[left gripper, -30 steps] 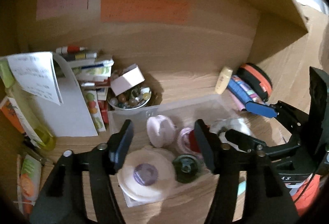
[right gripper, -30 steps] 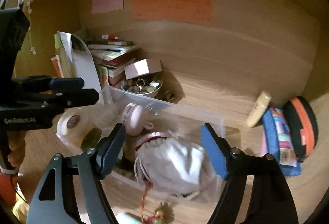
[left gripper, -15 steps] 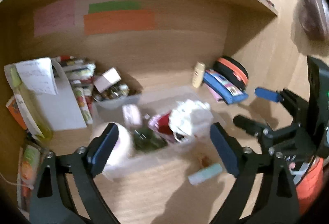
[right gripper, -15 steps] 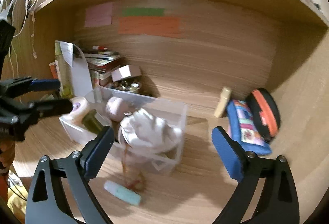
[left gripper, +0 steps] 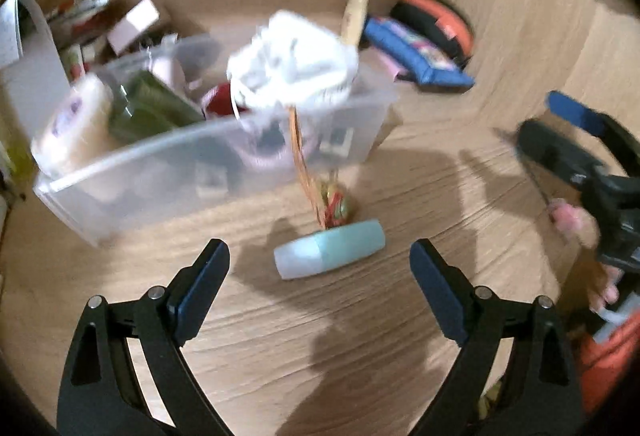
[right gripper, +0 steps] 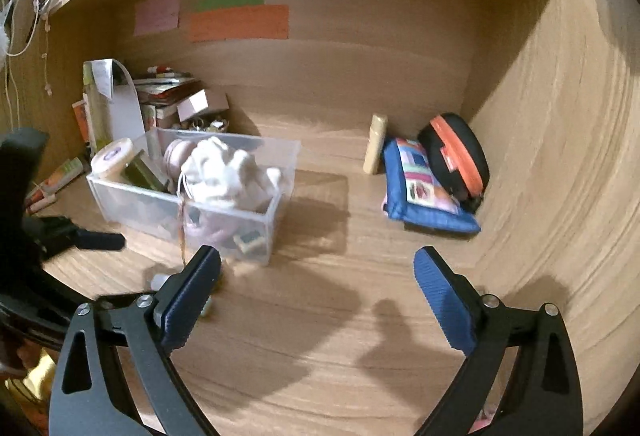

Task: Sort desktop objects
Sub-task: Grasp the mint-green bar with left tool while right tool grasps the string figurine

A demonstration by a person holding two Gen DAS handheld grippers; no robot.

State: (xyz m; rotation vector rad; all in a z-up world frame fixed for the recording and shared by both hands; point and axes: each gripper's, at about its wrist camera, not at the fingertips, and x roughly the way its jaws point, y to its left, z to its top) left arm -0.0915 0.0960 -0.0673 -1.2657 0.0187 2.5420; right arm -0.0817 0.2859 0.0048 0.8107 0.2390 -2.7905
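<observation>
A clear plastic bin [left gripper: 160, 176] [right gripper: 280, 156] on the wooden desk holds a tape roll [left gripper: 72, 120], a green bottle [left gripper: 148, 108], a white crumpled bag [left gripper: 292, 60] and small items. A pale teal tube [left gripper: 332, 250] lies on the desk in front of the bin, next to a small charm on an orange cord [left gripper: 334, 202]. My left gripper [left gripper: 320, 288] is open and empty, just in front of the tube. My right gripper [right gripper: 316, 288] is open and empty over bare desk, right of the bin.
A blue pouch [right gripper: 424, 192], a black and orange case [right gripper: 456, 156] and a cream tube [right gripper: 376, 144] lie at the back right. Books, a white box and a bowl [right gripper: 188, 104] stand at the back left. Sticky notes [right gripper: 240, 20] hang on the back wall.
Both grippers have pulled back from the bin and opened wide. The left gripper has dropped low towards the teal tube.
</observation>
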